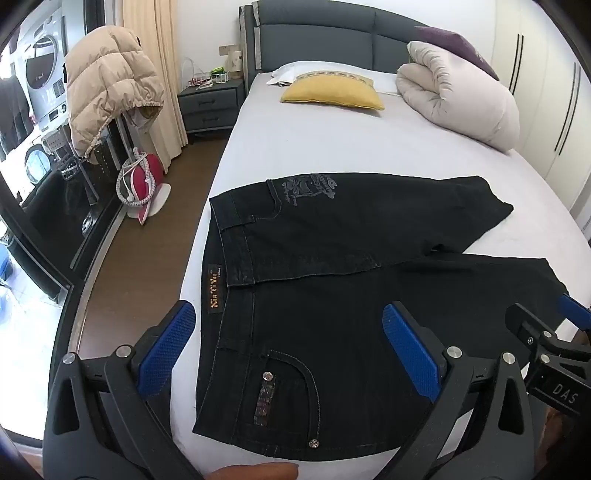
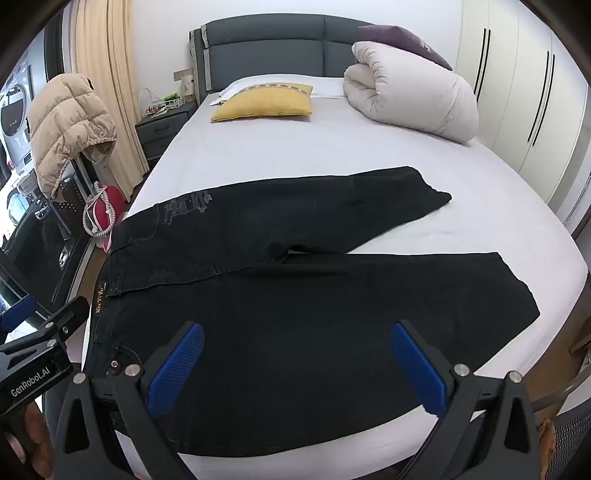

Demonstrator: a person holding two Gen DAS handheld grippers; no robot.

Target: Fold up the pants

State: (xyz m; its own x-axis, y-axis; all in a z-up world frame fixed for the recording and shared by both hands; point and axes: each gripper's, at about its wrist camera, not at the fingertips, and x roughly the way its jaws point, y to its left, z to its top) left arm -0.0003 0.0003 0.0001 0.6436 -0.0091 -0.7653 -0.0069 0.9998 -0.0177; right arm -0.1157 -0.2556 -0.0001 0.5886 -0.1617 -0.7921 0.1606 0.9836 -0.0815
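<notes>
Black pants (image 1: pixel 332 295) lie flat on the white bed (image 1: pixel 332 147), waistband toward the left edge, both legs spread out to the right. The same pants (image 2: pixel 314 295) fill the middle of the right wrist view. My left gripper (image 1: pixel 288 347) hovers open over the waistband and front pocket, with nothing between its blue pads (image 1: pixel 170 347). Over the near leg my right gripper (image 2: pixel 295 369) stands open and empty. The right gripper (image 1: pixel 554 332) also shows at the right edge of the left wrist view, and the left gripper (image 2: pixel 37 332) at the left edge of the right wrist view.
A yellow pillow (image 1: pixel 332 94) and a rolled white duvet (image 1: pixel 458 99) lie near the grey headboard (image 1: pixel 332 33). Left of the bed stand a nightstand (image 1: pixel 210 107), a beige puffer jacket (image 1: pixel 107 81) hung up, and a red item (image 1: pixel 142 181) on the wooden floor.
</notes>
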